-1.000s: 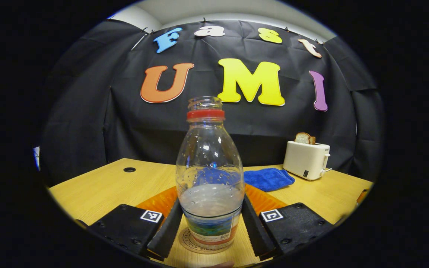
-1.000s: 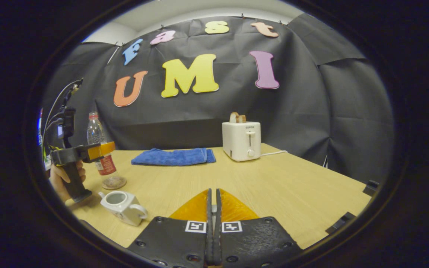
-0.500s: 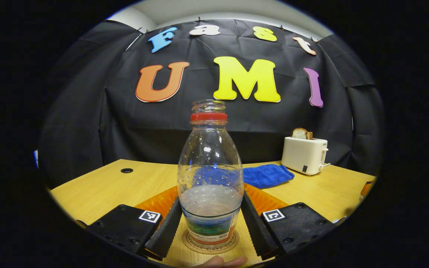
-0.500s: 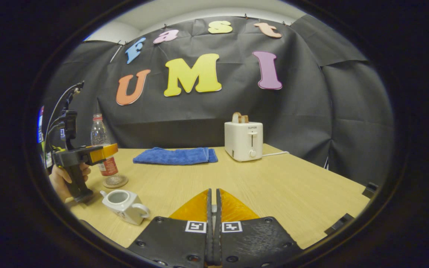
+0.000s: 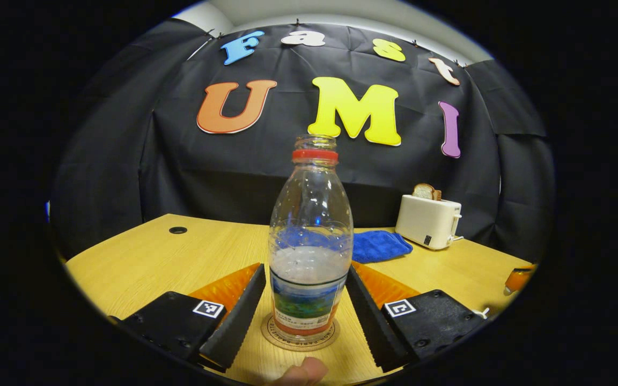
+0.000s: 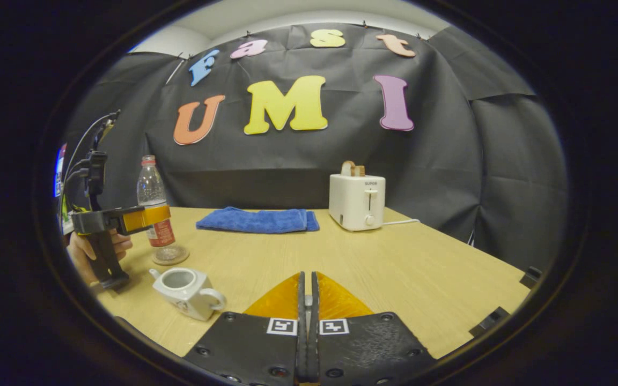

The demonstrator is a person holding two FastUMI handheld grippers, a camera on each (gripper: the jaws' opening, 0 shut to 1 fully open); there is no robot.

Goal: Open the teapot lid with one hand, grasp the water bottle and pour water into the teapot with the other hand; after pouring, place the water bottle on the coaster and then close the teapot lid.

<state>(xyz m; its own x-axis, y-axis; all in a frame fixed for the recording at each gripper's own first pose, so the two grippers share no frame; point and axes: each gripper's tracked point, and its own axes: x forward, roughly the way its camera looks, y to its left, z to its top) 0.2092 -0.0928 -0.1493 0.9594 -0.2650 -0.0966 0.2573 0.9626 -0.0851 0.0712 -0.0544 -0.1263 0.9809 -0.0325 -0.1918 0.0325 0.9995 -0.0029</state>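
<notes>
The clear water bottle [image 5: 310,241], uncapped with a red neck ring and part full, stands upright on the round coaster [image 5: 299,339]. My left gripper [image 5: 305,268] is open, its fingers flanking the bottle's lower half with a narrow gap on each side. From the right gripper view, the bottle [image 6: 154,201] and coaster [image 6: 170,255] stand at the far left, where a hand holds the left gripper [image 6: 151,217]. In front of them sits the white teapot [image 6: 183,289], lidless. My right gripper [image 6: 307,279] is shut, a small pale bit of the teapot lid showing in the slit between its fingers.
A folded blue cloth [image 6: 255,220] lies at the back of the wooden table [image 6: 395,268]. A white toaster [image 6: 357,201] holding bread stands to its right, its cord running off behind. A cable hole [image 5: 177,230] marks the table's far left.
The left gripper's fingers, pressed on the bottle a second ago, have spread off it. The bottle now rests on the coaster. The right gripper has stayed shut and shifted slightly.
</notes>
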